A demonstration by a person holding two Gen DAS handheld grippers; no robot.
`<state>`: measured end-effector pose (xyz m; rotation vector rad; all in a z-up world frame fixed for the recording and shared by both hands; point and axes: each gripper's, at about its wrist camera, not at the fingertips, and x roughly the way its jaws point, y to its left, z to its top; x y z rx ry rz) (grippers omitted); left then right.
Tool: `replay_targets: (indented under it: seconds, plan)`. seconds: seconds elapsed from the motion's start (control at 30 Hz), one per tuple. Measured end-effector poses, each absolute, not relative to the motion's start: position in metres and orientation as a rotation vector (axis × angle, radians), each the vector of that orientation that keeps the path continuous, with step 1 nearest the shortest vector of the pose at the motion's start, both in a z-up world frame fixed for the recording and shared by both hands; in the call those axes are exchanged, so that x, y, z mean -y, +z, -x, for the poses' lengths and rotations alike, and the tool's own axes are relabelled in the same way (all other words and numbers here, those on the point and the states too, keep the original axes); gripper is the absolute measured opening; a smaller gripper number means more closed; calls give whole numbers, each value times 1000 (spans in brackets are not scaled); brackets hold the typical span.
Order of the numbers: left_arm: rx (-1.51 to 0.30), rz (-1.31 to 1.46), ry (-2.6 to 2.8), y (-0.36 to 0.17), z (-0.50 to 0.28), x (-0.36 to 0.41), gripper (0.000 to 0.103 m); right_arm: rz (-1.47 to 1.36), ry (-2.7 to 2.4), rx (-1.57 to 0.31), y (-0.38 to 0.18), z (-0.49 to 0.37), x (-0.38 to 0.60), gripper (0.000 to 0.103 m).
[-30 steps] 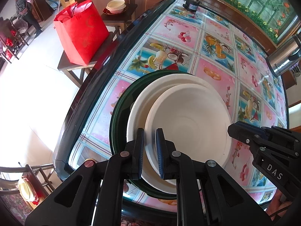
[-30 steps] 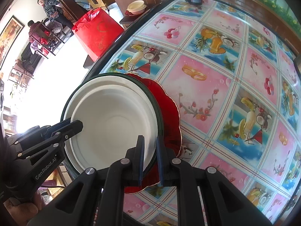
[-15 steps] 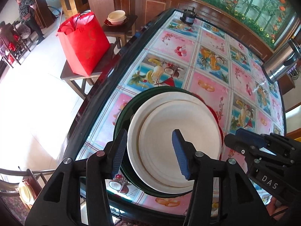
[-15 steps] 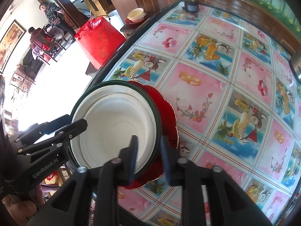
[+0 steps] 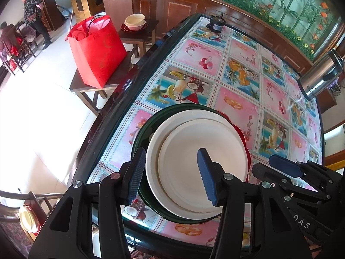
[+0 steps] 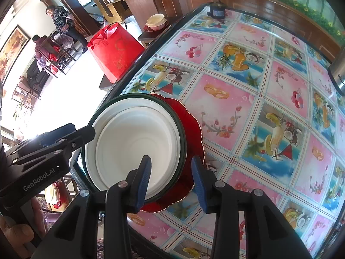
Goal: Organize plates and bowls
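left gripper (image 5: 171, 173) is gaping wide, holding nothing | right gripper (image 6: 170, 178) is spreading open, empty | white plates (image 5: 200, 164) are sitting nested in green plate (image 5: 140, 138) over red plate (image 6: 194, 129) near table (image 6: 248, 90) edge | red bag (image 5: 97, 49) is standing on stool beside table

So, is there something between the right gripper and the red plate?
Nothing visible. The open right gripper is just above the stack's near edge; the red plate lies lowest, under the green plate and white plates.

white plates (image 6: 138, 142) on green plate (image 6: 182, 133), red plate (image 6: 194, 129) beneath
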<state>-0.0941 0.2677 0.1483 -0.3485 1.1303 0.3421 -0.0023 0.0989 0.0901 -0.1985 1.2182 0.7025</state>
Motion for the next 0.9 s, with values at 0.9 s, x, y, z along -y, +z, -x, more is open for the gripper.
replay_targets:
  seconds: [0.9]
  plan:
    - [-1136,175,362,151,110,-255,50,193,673,-1206,87,15,-83,52]
